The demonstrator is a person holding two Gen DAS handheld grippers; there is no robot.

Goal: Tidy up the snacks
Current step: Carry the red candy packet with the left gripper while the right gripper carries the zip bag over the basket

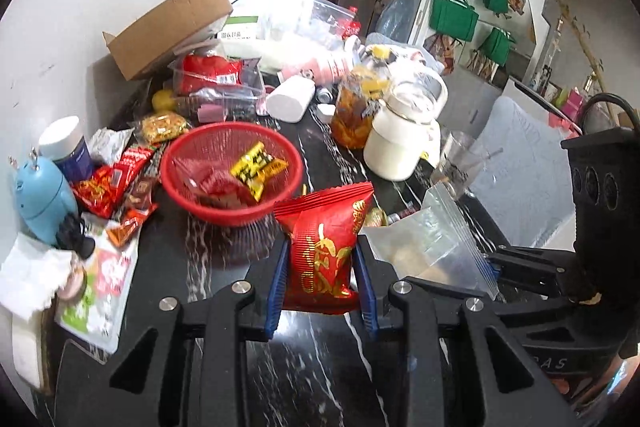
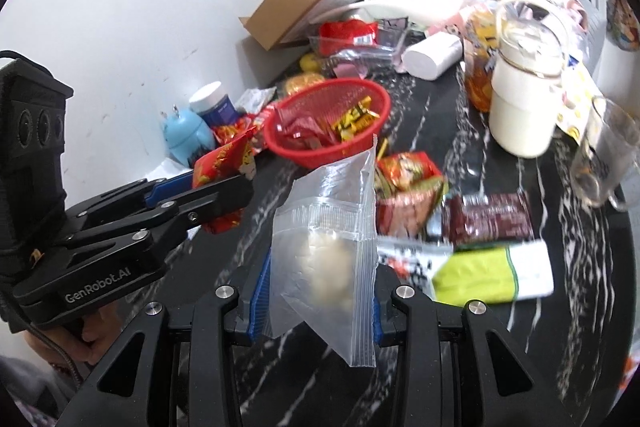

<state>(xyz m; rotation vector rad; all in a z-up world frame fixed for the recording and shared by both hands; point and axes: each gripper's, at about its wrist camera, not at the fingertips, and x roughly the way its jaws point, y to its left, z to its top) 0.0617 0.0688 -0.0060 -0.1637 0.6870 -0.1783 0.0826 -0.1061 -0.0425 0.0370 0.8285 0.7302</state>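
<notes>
1. Black marble with white veins forms the table (image 1: 312, 359), crowded against a white wall with snacks and kitchenware.
2. Pinched between the blue pads of the left gripper (image 1: 320, 287) is a red snack packet (image 1: 324, 251) with gold lettering, held upright just above the tabletop.
3. Just beyond it, to the left, sits the red mesh basket (image 1: 176, 183), holding a yellow-and-black packet (image 1: 258, 169) and several red wrappers.
4. At right, the right gripper (image 2: 316, 291) clamps a clear zip bag (image 2: 332, 243) with pale, blurred contents (what they are cannot be told), also lifted off the marble.
5. Loose packets lie to the right of the zip bag: a dark brown wrapper (image 2: 488, 217) and a lime-green-and-white pack (image 2: 496, 273) nearer the camera.
6. Farther back stand a cream kettle-style jug (image 1: 400, 143), an open cardboard box (image 1: 168, 27) and, by the wall at left, a blue figurine (image 1: 42, 199).
</notes>
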